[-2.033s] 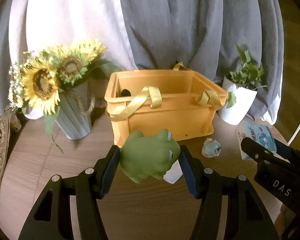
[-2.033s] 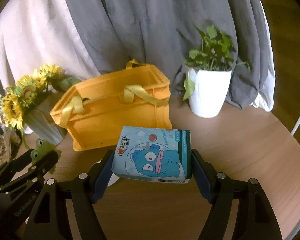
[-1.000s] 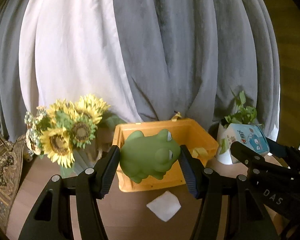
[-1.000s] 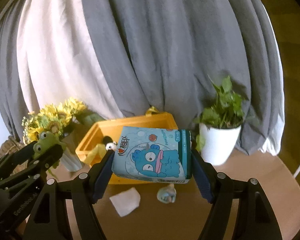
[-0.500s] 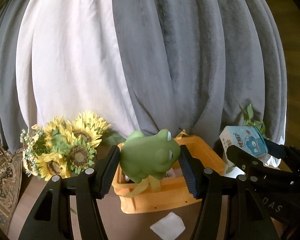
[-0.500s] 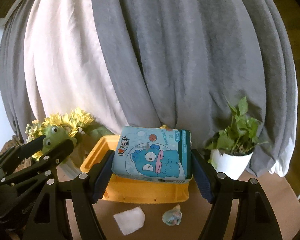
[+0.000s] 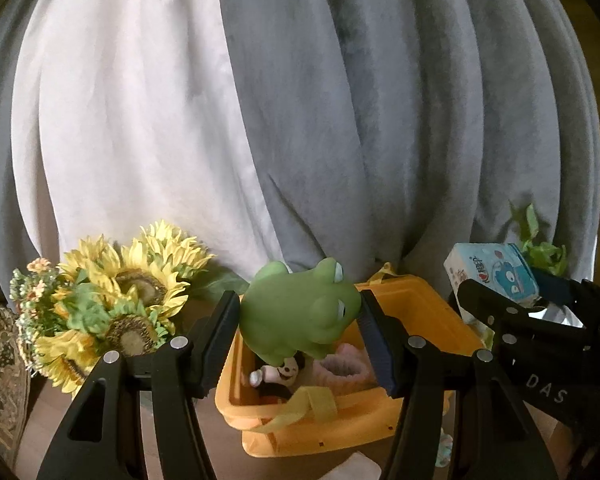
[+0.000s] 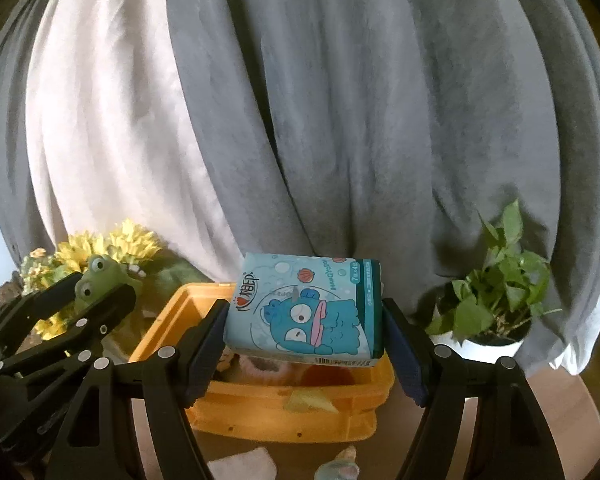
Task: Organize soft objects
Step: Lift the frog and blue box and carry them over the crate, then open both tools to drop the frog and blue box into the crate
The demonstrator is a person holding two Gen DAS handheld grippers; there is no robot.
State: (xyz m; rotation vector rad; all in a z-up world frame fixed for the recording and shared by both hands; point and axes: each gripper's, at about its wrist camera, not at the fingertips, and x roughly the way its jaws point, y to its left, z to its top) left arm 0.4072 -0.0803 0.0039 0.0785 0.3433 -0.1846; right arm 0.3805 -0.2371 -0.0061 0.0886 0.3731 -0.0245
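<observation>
Both wrist cameras sit just behind their fingers, aimed slightly downward at the curtain (image 7: 340,120); each sees the yellow crate (image 7: 428,312) near 6 o'clock; the left view catches the right gripper (image 7: 496,300) at 4 o'clock; the right view shows the left gripper (image 8: 100,296) at 8 o'clock.

Matt, rubbery green frog (image 7: 300,312). Glossy printed film on tissue pack (image 8: 306,312). Smooth orange plastic bin (image 8: 284,412) with satin ribbon handles (image 7: 300,408). Matt black plastic fingers (image 7: 220,332), bright metal screws. Soft grey and white cloth curtain (image 8: 340,120). Wood-grain table (image 8: 560,420).
</observation>
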